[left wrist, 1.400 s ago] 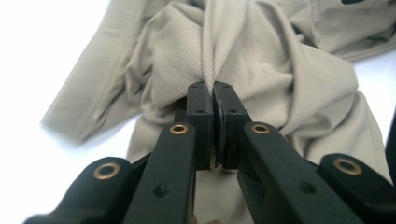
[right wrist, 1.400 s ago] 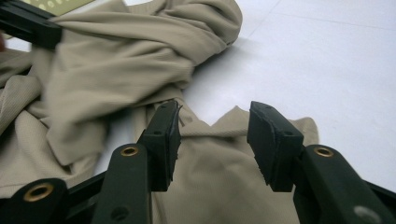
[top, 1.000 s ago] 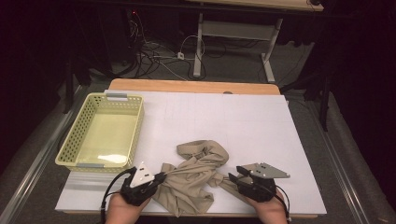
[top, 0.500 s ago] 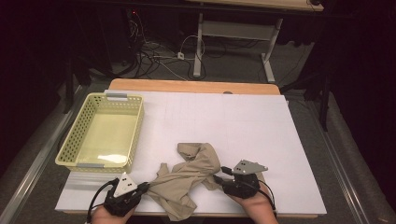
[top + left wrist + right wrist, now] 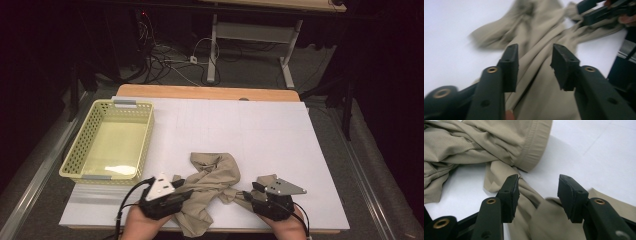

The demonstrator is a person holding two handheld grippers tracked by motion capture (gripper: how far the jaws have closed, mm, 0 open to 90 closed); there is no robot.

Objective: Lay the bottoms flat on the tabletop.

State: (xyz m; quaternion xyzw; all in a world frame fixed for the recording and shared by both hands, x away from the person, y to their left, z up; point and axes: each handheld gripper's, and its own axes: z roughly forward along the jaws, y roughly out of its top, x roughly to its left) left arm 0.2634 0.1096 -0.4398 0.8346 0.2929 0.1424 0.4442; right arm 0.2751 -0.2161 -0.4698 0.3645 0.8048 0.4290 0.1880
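Cloth [image 5: 212,182] lies right of basket [image 5: 112,142] on table [image 5: 260,130].

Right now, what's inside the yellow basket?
The basket holds nothing on the floor that shows; its near wall hides a thin strip of that floor. The beige cloth lies outside on the table.

a lab-like recording room is suggested: a white-covered table [image 5: 260,125] is set among dark curtains, loose cables [image 5: 170,62] are left on grey carpet, and a metal desk frame [image 5: 250,40] is seen behind.
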